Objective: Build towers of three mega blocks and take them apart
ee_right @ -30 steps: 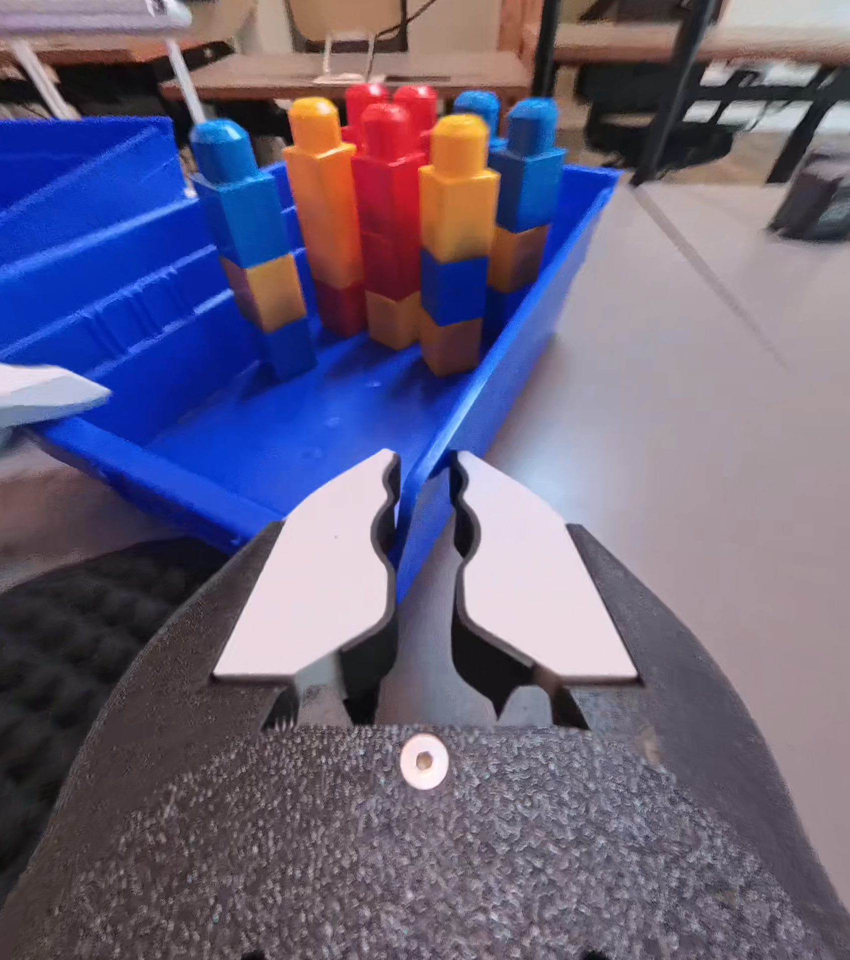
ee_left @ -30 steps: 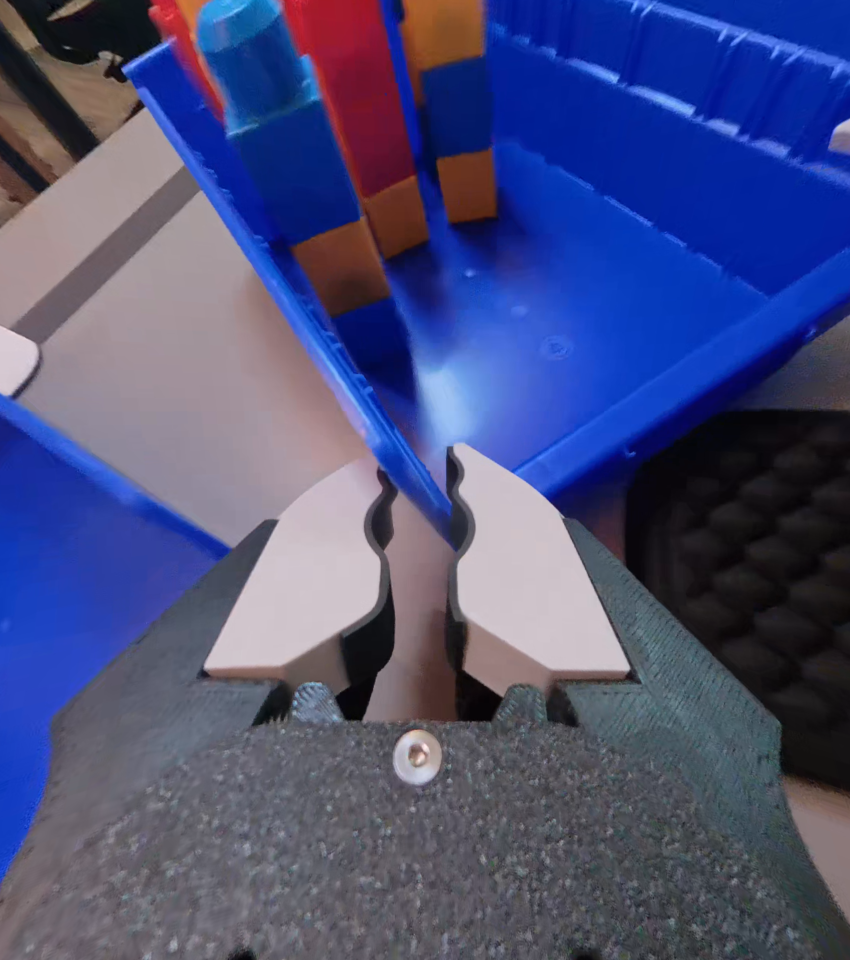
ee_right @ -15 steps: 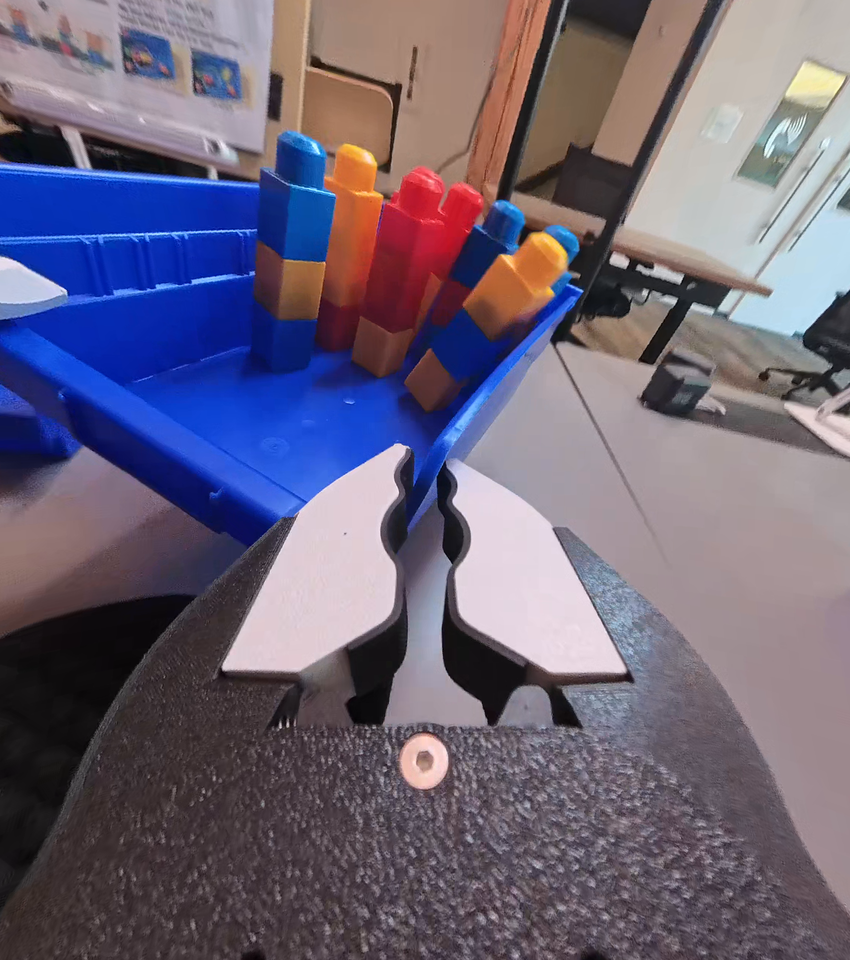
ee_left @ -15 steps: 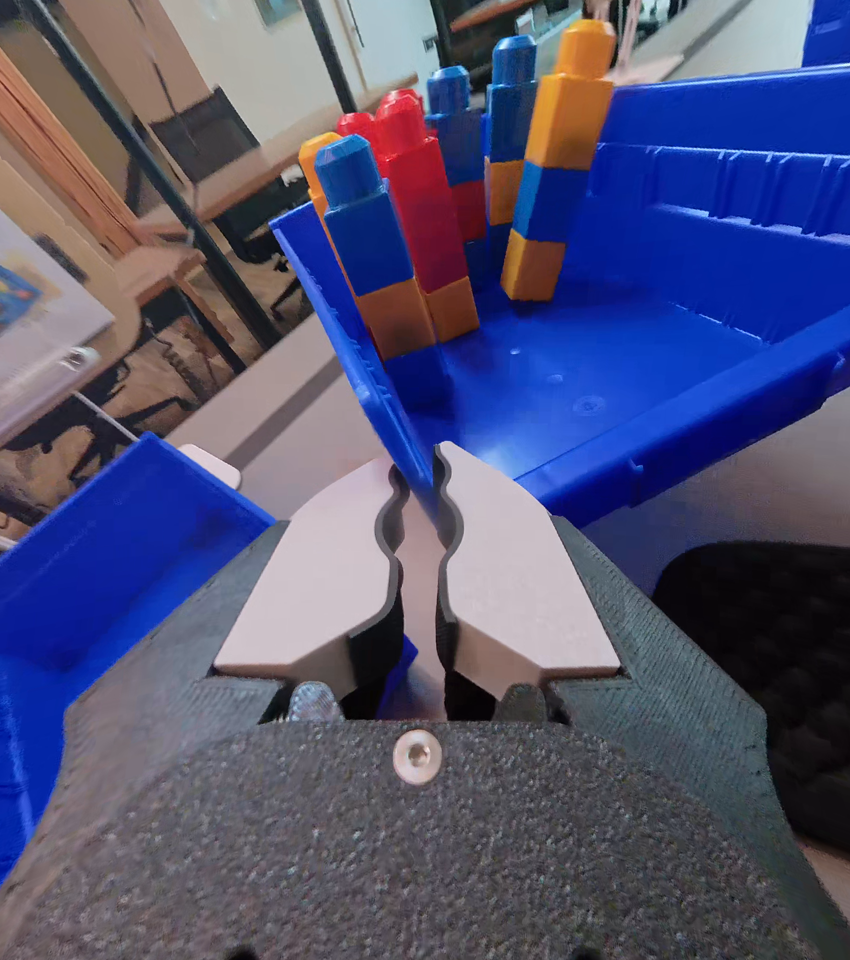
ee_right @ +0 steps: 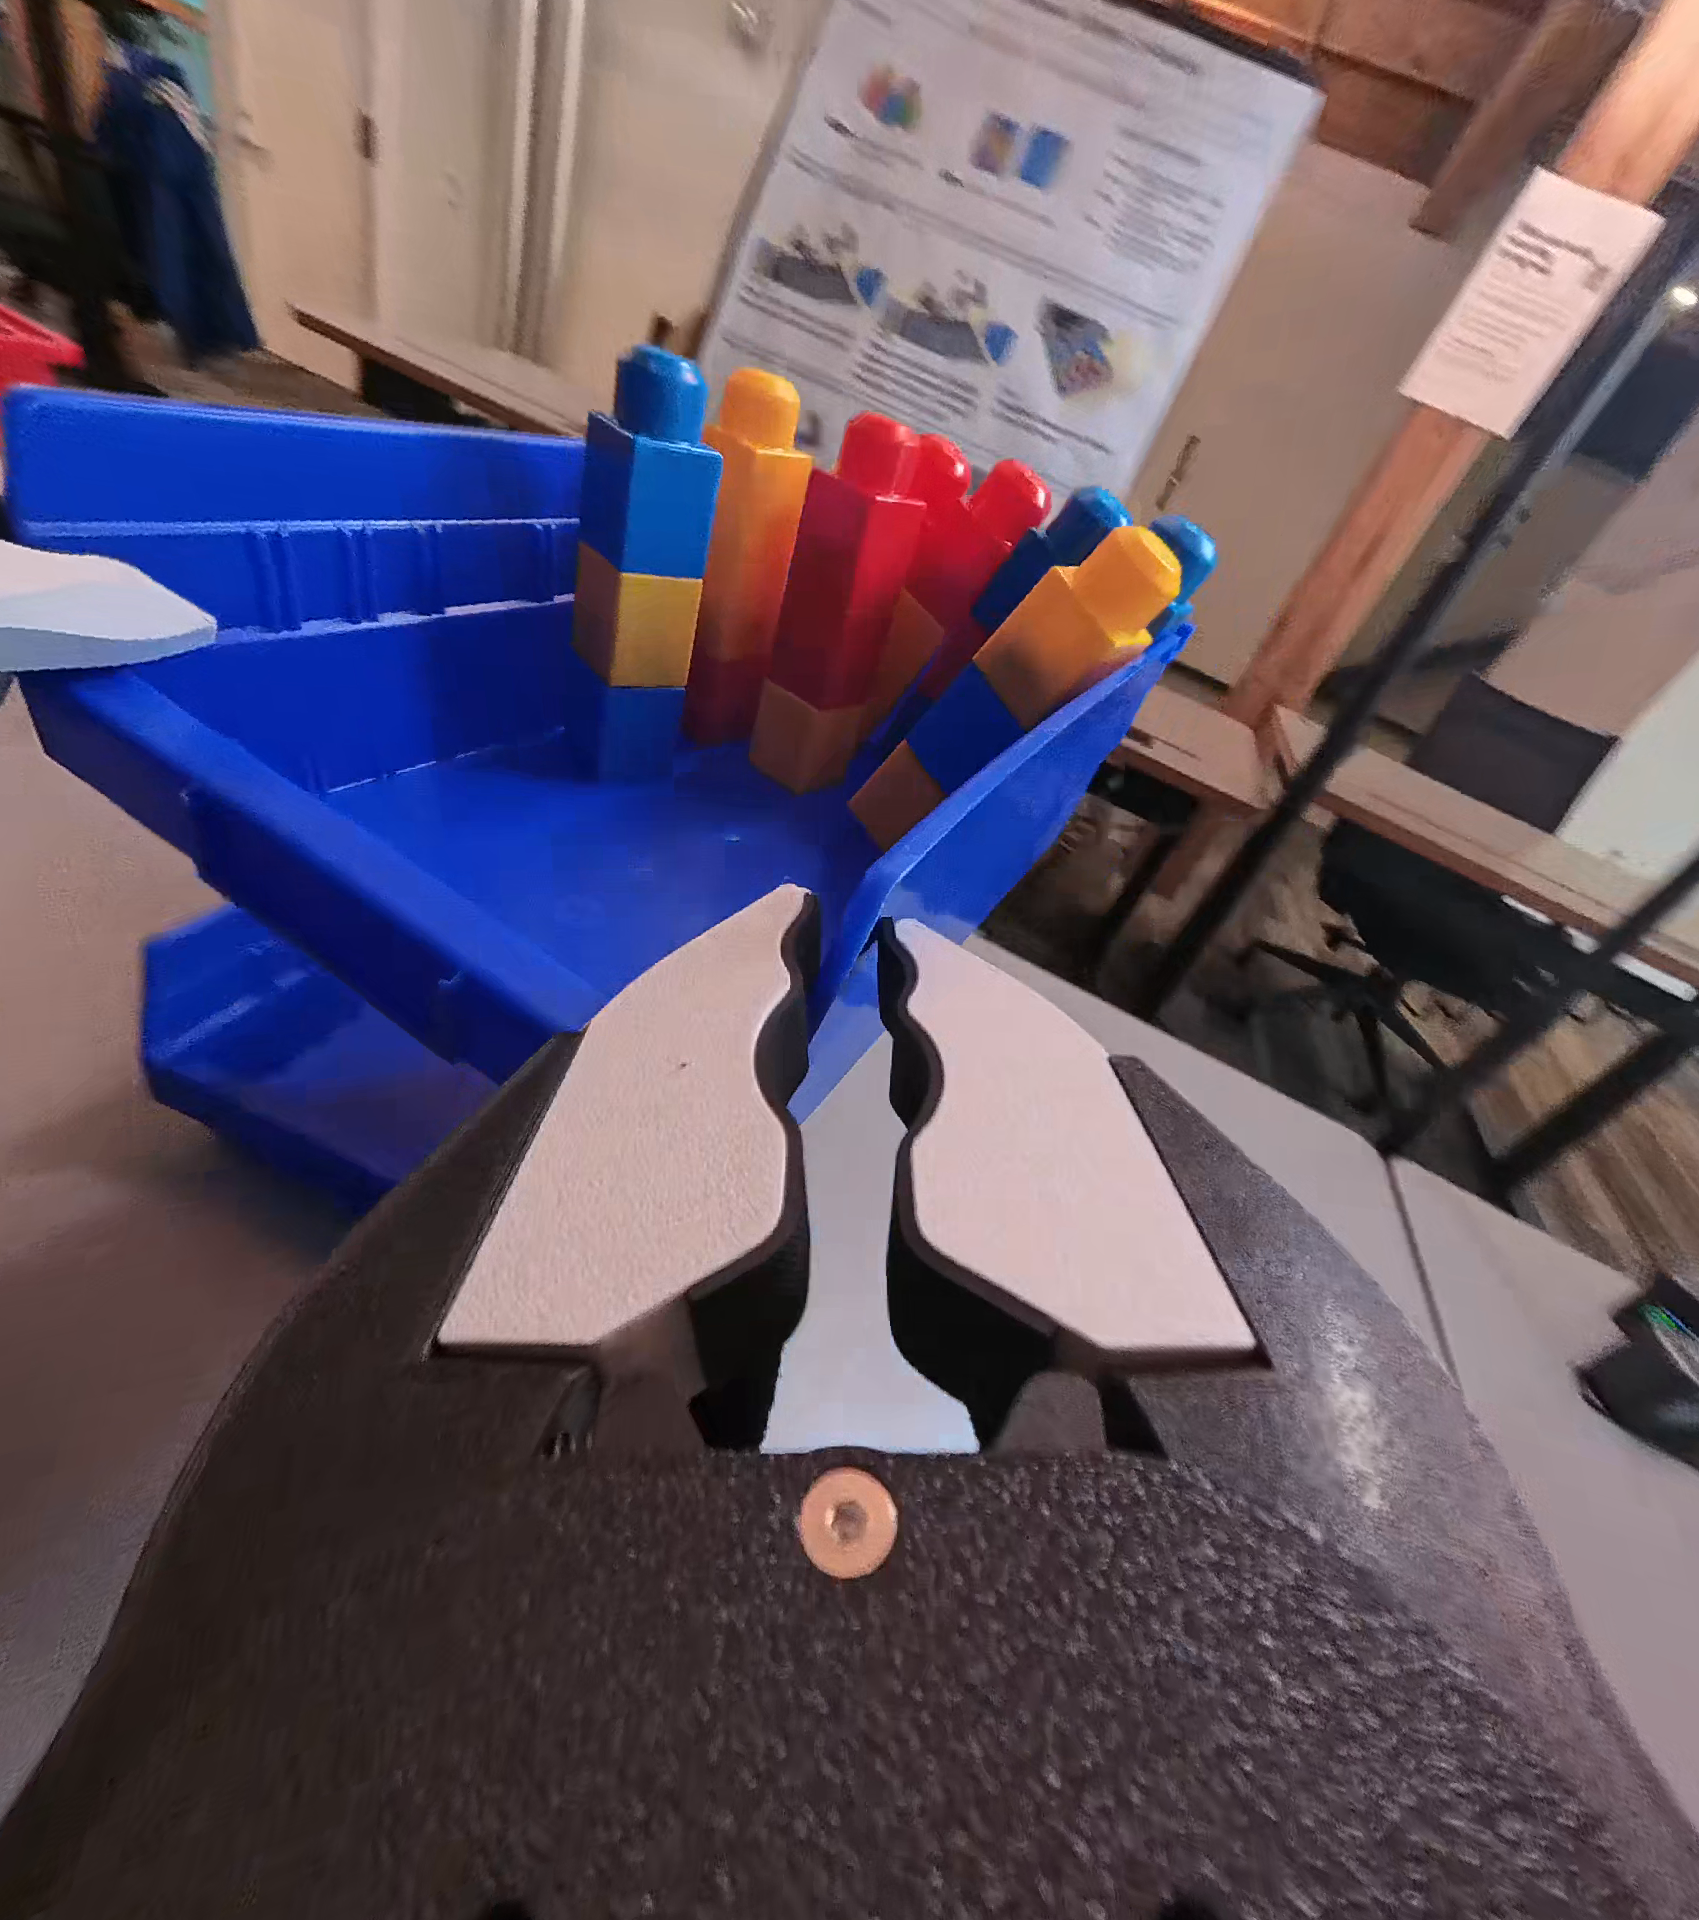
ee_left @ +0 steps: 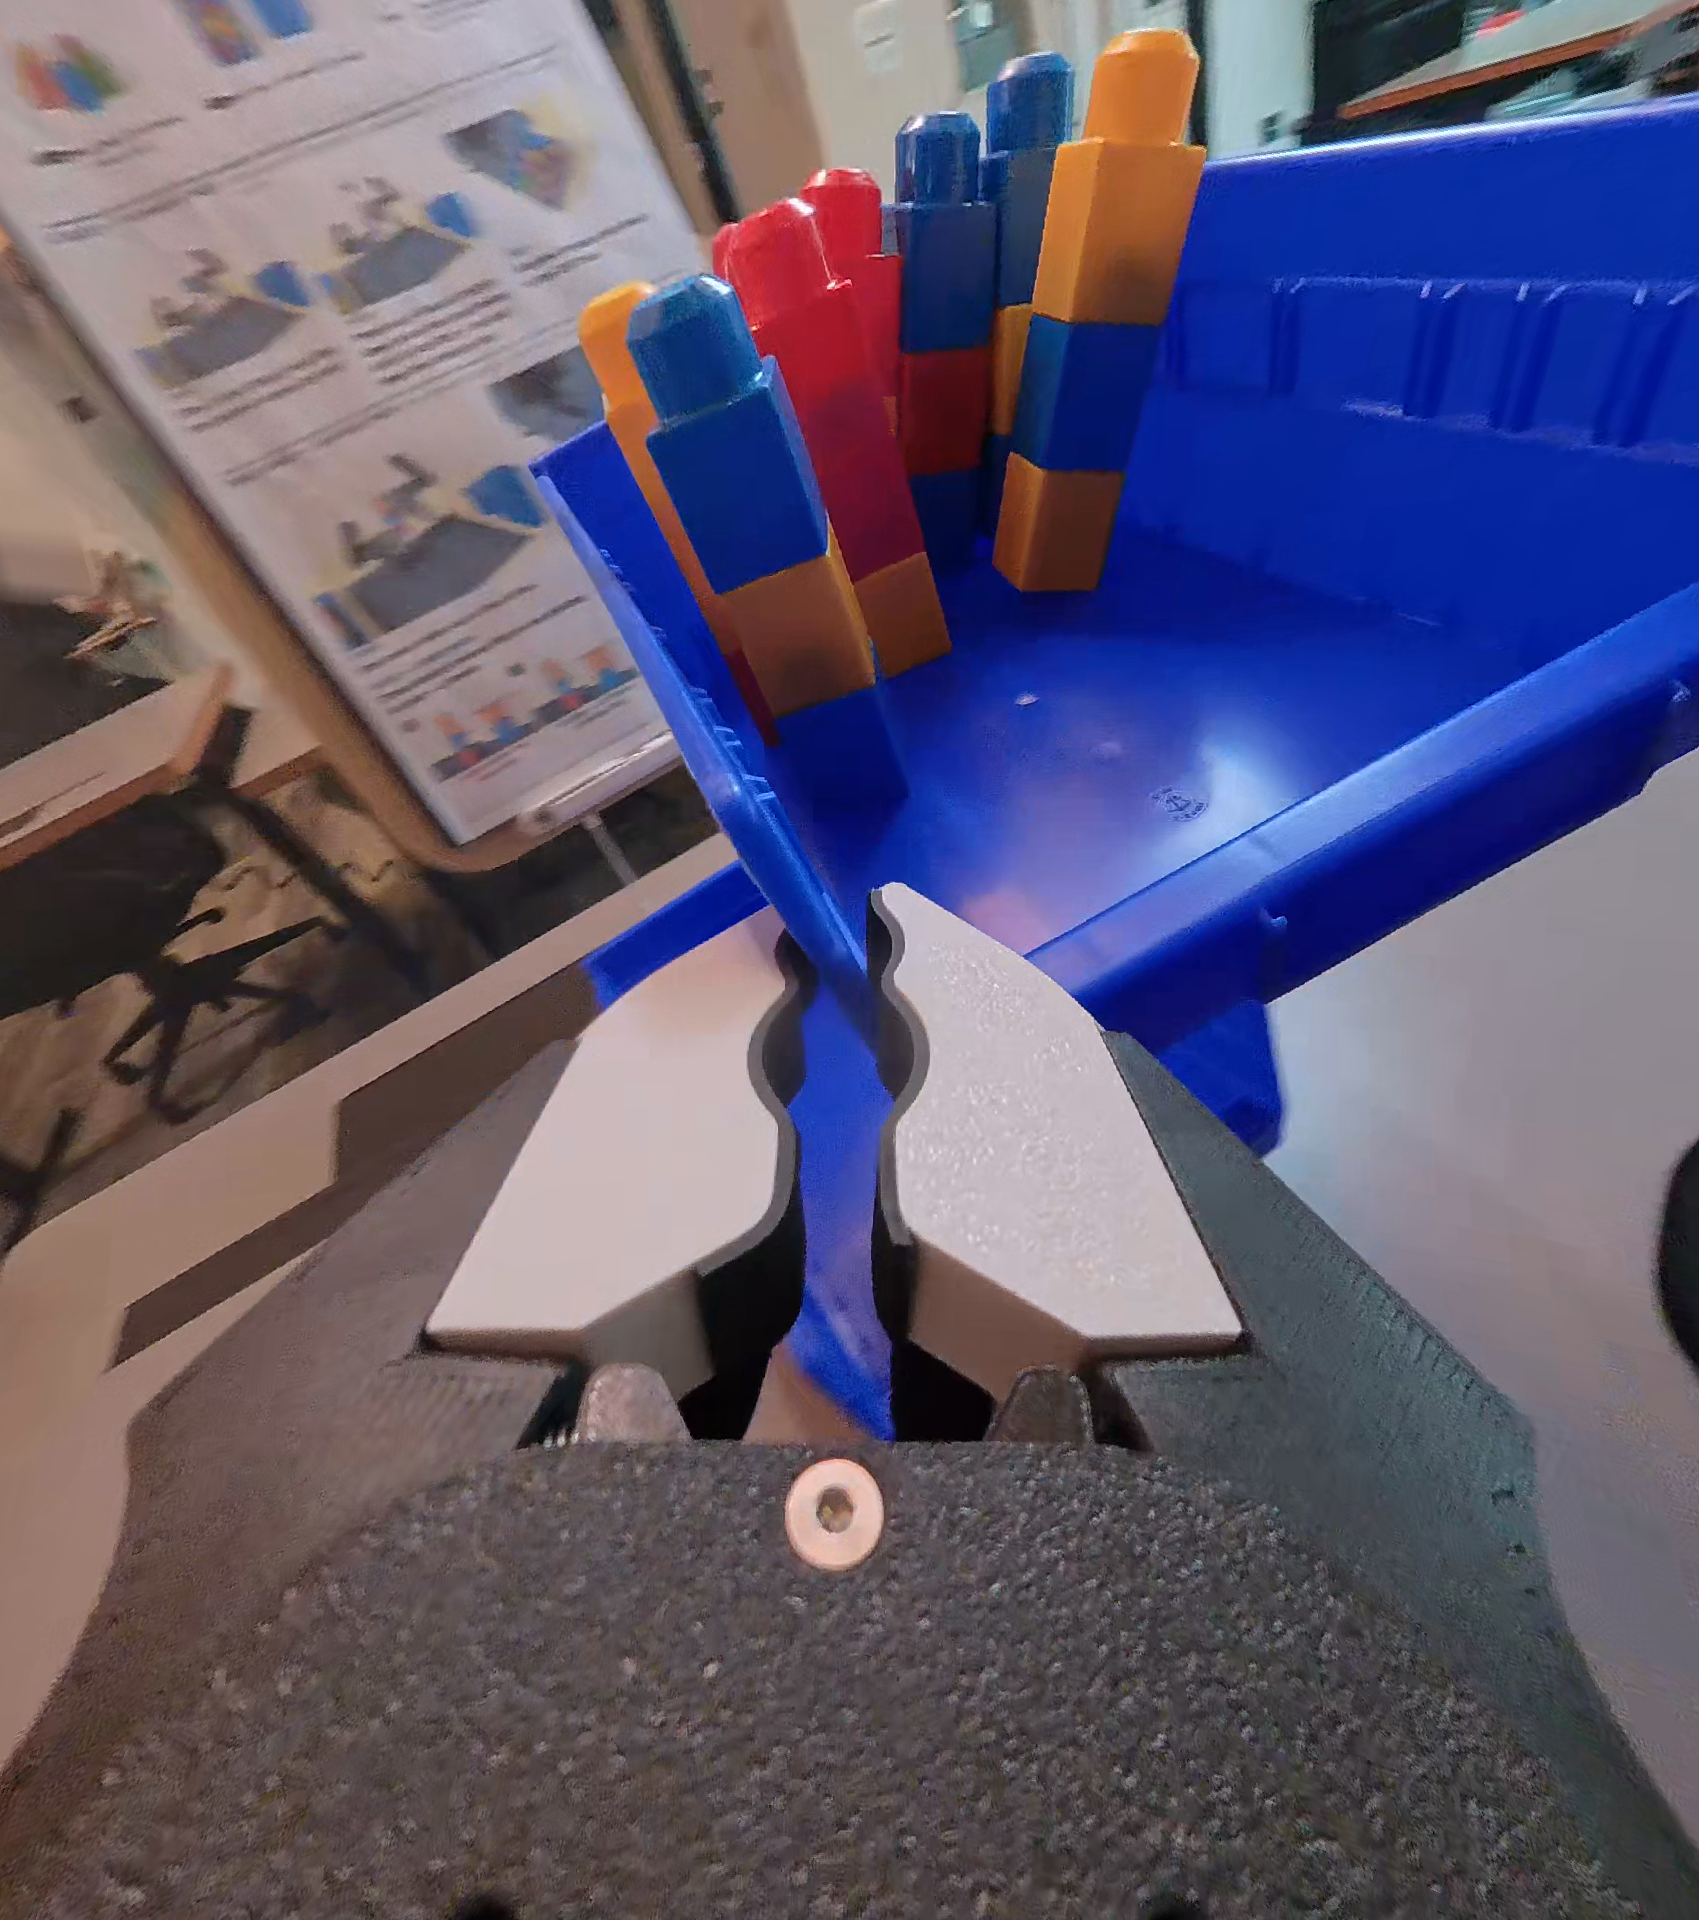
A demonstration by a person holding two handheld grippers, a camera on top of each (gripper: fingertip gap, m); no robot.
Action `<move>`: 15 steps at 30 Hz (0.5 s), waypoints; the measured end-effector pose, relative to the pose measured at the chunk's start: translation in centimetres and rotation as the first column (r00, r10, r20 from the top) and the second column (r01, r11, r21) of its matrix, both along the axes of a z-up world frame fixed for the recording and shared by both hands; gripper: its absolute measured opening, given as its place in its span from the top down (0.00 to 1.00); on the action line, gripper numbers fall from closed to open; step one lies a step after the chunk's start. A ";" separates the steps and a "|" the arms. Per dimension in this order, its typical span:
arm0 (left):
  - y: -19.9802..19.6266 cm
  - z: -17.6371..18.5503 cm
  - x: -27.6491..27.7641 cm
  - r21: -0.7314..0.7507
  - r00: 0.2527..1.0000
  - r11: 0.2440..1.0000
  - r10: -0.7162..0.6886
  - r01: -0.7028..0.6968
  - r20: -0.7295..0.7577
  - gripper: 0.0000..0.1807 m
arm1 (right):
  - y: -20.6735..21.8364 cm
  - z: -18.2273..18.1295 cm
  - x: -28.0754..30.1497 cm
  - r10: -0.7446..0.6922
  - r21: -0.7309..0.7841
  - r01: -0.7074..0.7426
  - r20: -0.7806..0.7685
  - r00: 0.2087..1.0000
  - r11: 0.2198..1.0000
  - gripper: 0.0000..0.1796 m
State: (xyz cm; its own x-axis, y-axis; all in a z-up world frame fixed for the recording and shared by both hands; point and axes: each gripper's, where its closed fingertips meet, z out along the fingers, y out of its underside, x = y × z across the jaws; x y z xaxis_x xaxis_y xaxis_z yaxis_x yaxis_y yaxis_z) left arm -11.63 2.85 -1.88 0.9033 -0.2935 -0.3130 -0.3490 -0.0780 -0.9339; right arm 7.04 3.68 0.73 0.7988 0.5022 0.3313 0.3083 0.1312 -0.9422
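my left gripper (ee_left: 840, 997): clamped on blue bin (ee_left: 1447, 790) side wall | my right gripper (ee_right: 840, 940): pinching opposite wall | bin lifted, tilted between both | block towers (ee_right: 824, 603) dead ahead, leaning toward my right gripper's wall, long axes tipping

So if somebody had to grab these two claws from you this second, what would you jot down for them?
Left claw: shut on the blue bin's left side wall.
Right claw: shut on the same bin's right side wall.
Bin: held off the table and tilted; a second blue bin sits beneath it.
Block towers: bunched at the far end; the orange-topped tower leans on the right wall.
Done: several three-block towers are built.
Left: probably set the bin down level, then take the towers apart.
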 end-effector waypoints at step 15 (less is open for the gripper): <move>-8.5 -4.4 -26.2 -0.032 0.862 0.863 0.506 -0.505 0.038 0.96 | -0.1 -6.2 -28.5 0.421 -0.126 -0.428 -0.083 0.903 0.895 0.94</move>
